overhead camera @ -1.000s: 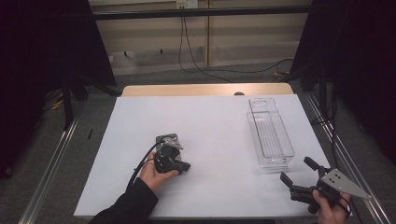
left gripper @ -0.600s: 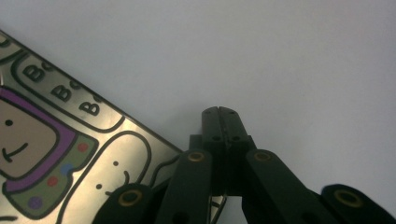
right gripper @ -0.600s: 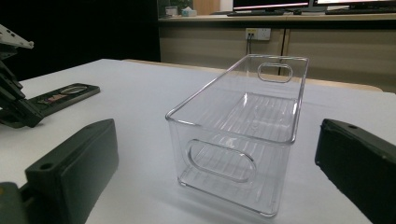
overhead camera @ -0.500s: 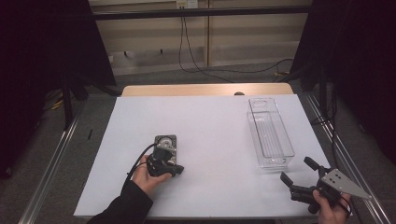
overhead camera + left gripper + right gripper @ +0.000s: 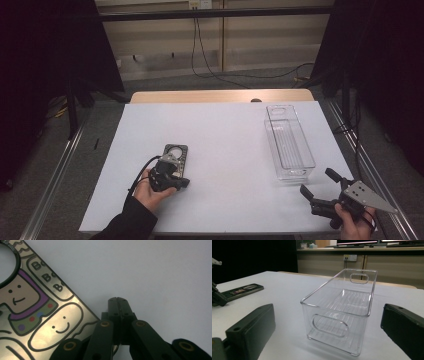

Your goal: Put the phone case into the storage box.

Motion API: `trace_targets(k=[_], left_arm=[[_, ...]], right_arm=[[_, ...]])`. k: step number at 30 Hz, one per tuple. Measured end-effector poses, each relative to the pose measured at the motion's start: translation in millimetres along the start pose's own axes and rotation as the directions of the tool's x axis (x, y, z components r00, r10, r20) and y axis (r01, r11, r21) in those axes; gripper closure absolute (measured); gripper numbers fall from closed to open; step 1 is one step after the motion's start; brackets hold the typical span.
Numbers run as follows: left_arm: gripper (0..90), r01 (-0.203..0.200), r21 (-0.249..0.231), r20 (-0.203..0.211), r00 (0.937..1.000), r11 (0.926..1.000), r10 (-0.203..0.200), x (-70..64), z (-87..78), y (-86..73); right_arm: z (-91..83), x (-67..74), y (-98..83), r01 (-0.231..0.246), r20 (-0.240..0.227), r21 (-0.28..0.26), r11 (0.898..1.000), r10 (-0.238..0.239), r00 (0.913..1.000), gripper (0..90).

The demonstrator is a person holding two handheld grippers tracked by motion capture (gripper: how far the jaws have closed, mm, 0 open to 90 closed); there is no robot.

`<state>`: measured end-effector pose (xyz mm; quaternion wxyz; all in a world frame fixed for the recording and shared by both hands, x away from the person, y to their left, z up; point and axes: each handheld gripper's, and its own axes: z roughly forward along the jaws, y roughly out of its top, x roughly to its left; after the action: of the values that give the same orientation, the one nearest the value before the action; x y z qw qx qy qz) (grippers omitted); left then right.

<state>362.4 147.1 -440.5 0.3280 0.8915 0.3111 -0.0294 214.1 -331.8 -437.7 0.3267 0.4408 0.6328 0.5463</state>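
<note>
Left gripper (image 5: 172, 176) rests low on the white table (image 5: 225, 150), its jaws pressed together with nothing between them, their tips just beside the near edge of the phone case (image 5: 175, 155). In the left gripper view the closed tips (image 5: 119, 302) sit on bare table, next to the case's (image 5: 37, 315) corner but not on it. Right gripper (image 5: 320, 192) hangs at the table's near right corner, jaws spread wide, aimed at the clear bin (image 5: 289, 147).

Judging from this, the step in hand is the pick-up of the case, not yet achieved; the likely aim is to carry it right of itself into the bin. The next move calls for parting the jaws and getting one under the case's thin edge, since it lies flat.

By size: the table is matte, smooth and white. The bin (image 5: 339, 312), well to the right of the case, is a long, rigid, transparent plastic box with ribbed floor and oval handle cut-outs. The case is a flat, glossy, dark-rimmed slab with cartoon faces and a round camera opening.
</note>
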Motion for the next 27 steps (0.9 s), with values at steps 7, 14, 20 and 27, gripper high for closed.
trace_targets(k=[7, 14, 20, 27], left_arm=[[90.0, 0.012, -0.002, -0.008, 0.9999, 0.9999, -0.012, 2.5, -3.5, -3.4], [90.0, 0.014, -0.006, -0.021, 0.9997, 0.9999, -0.014, 5.3, -8.1, -8.0], [90.0, 0.031, -0.011, -0.037, 0.9988, 0.9995, -0.031, 9.9, -14.2, -14.1], [90.0, 0.032, -0.017, -0.056, 0.9979, 0.9993, -0.033, 12.1, -18.6, -18.8]], right_arm=[[-0.4, 0.3, 0.2, 0.000, -0.002, 0.000, 1.000, 0.000, 1.0000, 0.0], [-0.7, 0.2, 0.4, 0.001, 0.000, -0.002, 1.000, -0.001, 1.0000, 0.0], [-0.8, 0.8, 0.1, 0.001, 0.001, 0.002, 1.000, -0.001, 1.0000, 0.0], [0.1, 1.2, 0.2, 0.010, -0.004, 0.006, 1.000, -0.010, 0.9999, 0.0]])
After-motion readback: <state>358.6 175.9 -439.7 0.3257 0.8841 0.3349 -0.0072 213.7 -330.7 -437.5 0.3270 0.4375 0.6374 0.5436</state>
